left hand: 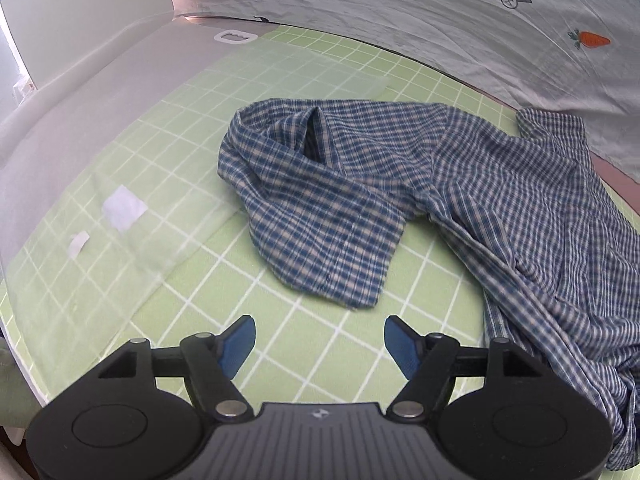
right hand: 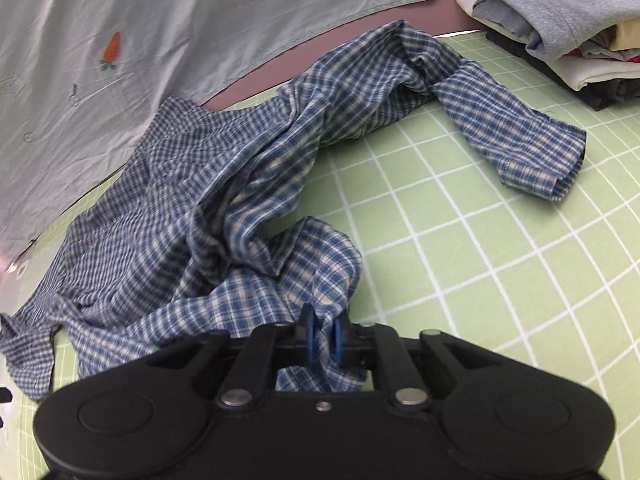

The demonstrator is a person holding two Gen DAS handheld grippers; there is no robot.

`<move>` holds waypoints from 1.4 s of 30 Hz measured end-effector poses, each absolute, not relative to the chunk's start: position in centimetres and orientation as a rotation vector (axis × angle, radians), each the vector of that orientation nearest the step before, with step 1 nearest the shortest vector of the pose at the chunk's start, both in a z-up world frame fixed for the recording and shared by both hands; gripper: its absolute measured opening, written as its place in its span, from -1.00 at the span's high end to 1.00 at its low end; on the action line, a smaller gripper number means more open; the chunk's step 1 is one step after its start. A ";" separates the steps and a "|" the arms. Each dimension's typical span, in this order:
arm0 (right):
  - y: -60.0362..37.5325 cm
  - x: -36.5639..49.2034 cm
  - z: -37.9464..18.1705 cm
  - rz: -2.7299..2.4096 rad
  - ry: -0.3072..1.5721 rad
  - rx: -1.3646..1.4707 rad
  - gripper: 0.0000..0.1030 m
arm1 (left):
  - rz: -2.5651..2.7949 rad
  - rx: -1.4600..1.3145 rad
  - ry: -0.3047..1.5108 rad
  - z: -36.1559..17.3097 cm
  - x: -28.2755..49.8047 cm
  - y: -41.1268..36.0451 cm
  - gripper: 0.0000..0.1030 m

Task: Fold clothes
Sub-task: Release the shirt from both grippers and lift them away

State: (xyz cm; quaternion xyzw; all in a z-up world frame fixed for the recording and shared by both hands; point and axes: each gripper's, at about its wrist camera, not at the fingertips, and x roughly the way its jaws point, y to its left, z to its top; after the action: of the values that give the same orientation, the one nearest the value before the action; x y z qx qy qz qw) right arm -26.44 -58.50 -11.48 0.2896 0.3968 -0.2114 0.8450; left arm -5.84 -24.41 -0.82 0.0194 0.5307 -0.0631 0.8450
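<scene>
A blue and white checked shirt (left hand: 400,184) lies crumpled on the green grid mat (left hand: 248,304). In the left wrist view one sleeve runs toward me and its cuff ends just ahead of my left gripper (left hand: 319,330), which is open with nothing between its blue pads. In the right wrist view the same shirt (right hand: 208,200) is bunched in the middle, with another sleeve (right hand: 520,140) stretched to the right. My right gripper (right hand: 323,334) is shut on a fold of the shirt's hem, and cloth hangs down behind the pads.
A pale sheet with a carrot print (right hand: 111,50) covers the back edge. A stack of folded clothes (right hand: 560,20) sits at the far right of the mat. A translucent plastic sheet (left hand: 120,168) with white paper scraps overlies the mat's left part.
</scene>
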 end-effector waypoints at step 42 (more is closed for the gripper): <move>-59.8 -37.4 -10.4 -0.481 0.899 0.488 -0.34 | -0.519 0.186 1.183 -3.9 -18.1 -38.1 0.74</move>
State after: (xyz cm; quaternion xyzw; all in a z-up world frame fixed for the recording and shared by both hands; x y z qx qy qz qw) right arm -37.39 -59.82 -10.38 0.2312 0.4257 -0.2279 0.8446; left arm -18.06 -38.08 -3.94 0.0867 0.5505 -0.2414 0.7945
